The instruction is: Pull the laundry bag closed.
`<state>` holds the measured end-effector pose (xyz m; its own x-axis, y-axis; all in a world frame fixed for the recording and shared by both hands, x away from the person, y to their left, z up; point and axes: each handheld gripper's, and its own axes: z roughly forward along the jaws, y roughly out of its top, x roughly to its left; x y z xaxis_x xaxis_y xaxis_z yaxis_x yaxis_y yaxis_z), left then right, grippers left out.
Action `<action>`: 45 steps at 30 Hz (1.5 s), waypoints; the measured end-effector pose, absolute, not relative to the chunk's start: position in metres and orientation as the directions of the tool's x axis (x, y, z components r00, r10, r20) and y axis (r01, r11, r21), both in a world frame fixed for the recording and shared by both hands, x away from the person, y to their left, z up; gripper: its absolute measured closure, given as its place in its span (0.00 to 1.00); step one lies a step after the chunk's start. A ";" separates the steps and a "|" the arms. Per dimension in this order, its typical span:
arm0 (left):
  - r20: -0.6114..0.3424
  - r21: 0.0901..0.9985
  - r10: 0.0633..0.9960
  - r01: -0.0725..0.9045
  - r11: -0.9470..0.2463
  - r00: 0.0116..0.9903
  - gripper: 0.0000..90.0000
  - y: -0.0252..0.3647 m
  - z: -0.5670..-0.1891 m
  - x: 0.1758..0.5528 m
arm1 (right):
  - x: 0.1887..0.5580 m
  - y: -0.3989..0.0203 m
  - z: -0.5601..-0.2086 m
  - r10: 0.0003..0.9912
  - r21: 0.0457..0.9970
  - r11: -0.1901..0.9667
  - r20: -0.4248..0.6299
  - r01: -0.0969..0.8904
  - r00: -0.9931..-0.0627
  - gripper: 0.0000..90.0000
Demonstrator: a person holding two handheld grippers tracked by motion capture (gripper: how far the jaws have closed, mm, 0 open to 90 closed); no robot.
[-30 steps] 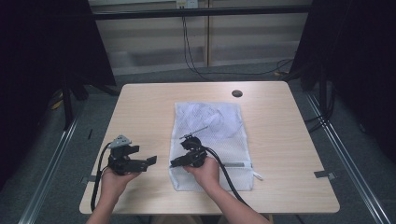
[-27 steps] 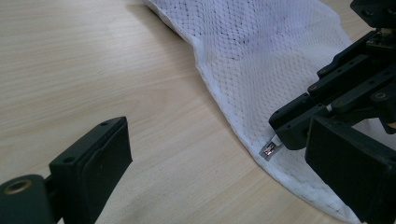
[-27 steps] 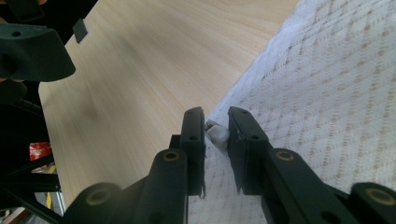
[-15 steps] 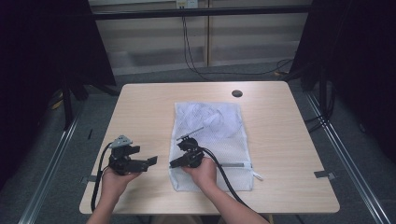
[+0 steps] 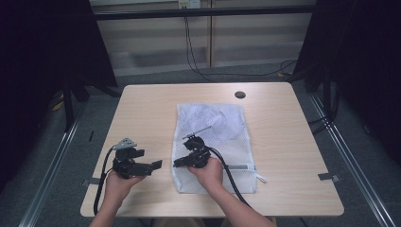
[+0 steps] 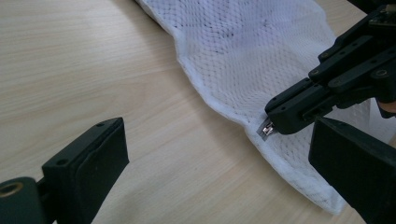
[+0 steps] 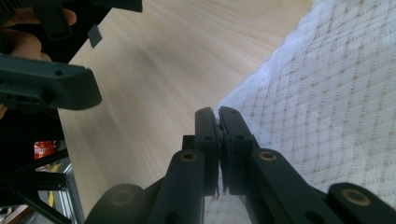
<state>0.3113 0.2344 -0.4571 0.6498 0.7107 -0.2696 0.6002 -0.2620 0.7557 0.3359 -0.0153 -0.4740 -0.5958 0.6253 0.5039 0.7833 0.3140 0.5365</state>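
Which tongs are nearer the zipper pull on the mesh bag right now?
Right. The right tongs are shut on the zipper pull; the left tongs sit open beside the mesh bag, apart.

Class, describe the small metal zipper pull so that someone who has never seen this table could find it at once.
Start at the wooden table, then the white mesh bag lying on it. Follow the bag's left edge toward the person: there the right gripper is shut on the zipper pull, the one shiny metal tab on white netting.

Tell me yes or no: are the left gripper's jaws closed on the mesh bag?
No. The left gripper has its jaws spread wide over bare table, beside the mesh bag.
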 end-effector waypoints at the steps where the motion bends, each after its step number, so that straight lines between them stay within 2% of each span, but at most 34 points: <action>1: -0.275 0.754 0.707 0.602 -0.262 0.651 0.05 0.233 -0.457 0.311 | 0.336 -0.016 -0.473 0.623 0.537 0.313 0.506 0.783 -0.596 0.96; 7: -0.280 0.739 0.691 0.609 -0.287 0.666 0.05 0.226 -0.460 0.311 | 0.334 -0.022 -0.467 0.616 0.558 0.296 0.508 0.775 -0.602 0.96; 12: -0.342 0.734 0.678 0.635 -0.240 0.651 0.06 0.222 -0.461 0.310 | 0.333 -0.024 -0.465 0.612 0.563 0.299 0.507 0.770 -0.607 0.96; 14: -0.380 0.724 0.657 0.652 -0.228 0.651 0.08 0.219 -0.462 0.310 | 0.333 -0.025 -0.465 0.611 0.565 0.297 0.507 0.770 -0.608 0.96; 26: -0.453 0.662 0.602 0.701 -0.267 0.657 0.21 0.207 -0.470 0.315 | 0.333 -0.029 -0.460 0.606 0.579 0.274 0.516 0.768 -0.606 0.96; 45: -0.477 0.620 0.593 0.727 -0.296 0.648 0.36 0.191 -0.480 0.320 | 0.333 -0.030 -0.456 0.607 0.583 0.268 0.516 0.767 -0.605 0.97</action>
<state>0.3199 0.1909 -0.4795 0.6483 0.5932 -0.4773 0.7270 -0.2960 0.6196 0.3328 -0.0298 -0.4556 -0.6046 0.6071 0.5156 0.7668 0.2683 0.5832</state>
